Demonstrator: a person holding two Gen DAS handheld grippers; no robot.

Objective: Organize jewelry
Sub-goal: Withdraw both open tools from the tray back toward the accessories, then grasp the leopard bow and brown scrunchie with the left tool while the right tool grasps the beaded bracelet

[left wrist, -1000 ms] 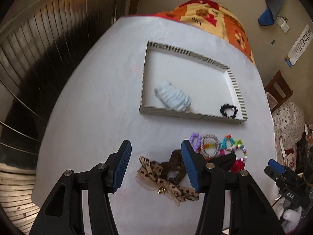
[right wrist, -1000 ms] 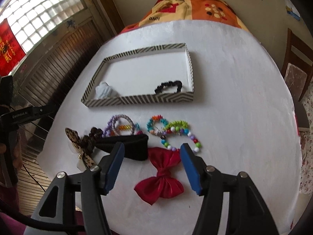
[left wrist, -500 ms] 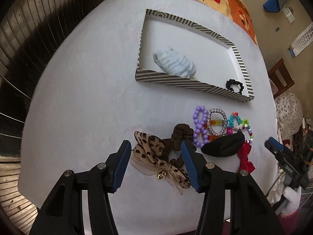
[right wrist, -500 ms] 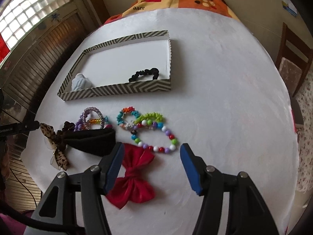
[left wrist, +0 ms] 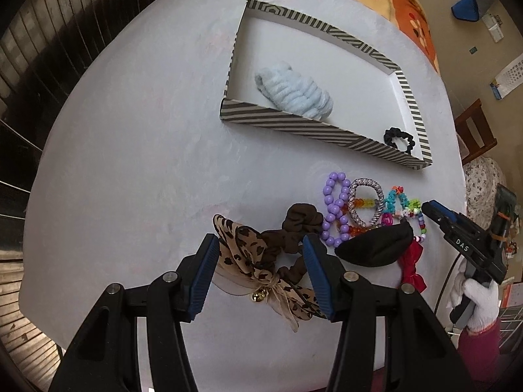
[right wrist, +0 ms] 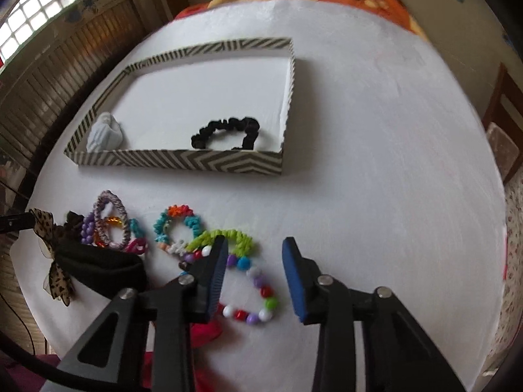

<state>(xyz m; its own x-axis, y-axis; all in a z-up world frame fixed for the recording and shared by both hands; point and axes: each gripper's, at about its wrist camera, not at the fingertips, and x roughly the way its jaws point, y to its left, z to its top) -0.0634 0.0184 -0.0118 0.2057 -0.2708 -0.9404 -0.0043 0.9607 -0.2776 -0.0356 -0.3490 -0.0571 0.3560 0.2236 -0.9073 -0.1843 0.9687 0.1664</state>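
A lived-in home. A patterned orange blanket (left wrist: 405, 3) lies beyond the white table (left wrist: 147, 130); a wooden chair (left wrist: 475, 130) and wall calendar (left wrist: 508, 76) stand nearby.

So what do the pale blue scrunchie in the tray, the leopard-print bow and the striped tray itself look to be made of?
The pale blue scrunchie looks like plush, fuzzy chenille-type fabric, matte and ribbed in soft ridges. The leopard-print bow seems to be thin printed fabric over sheer organza-like edging, with a shiny gold-coloured, probably metal, bell. The striped tray appears to be printed cardboard, matte, with thin, sharply folded walls.
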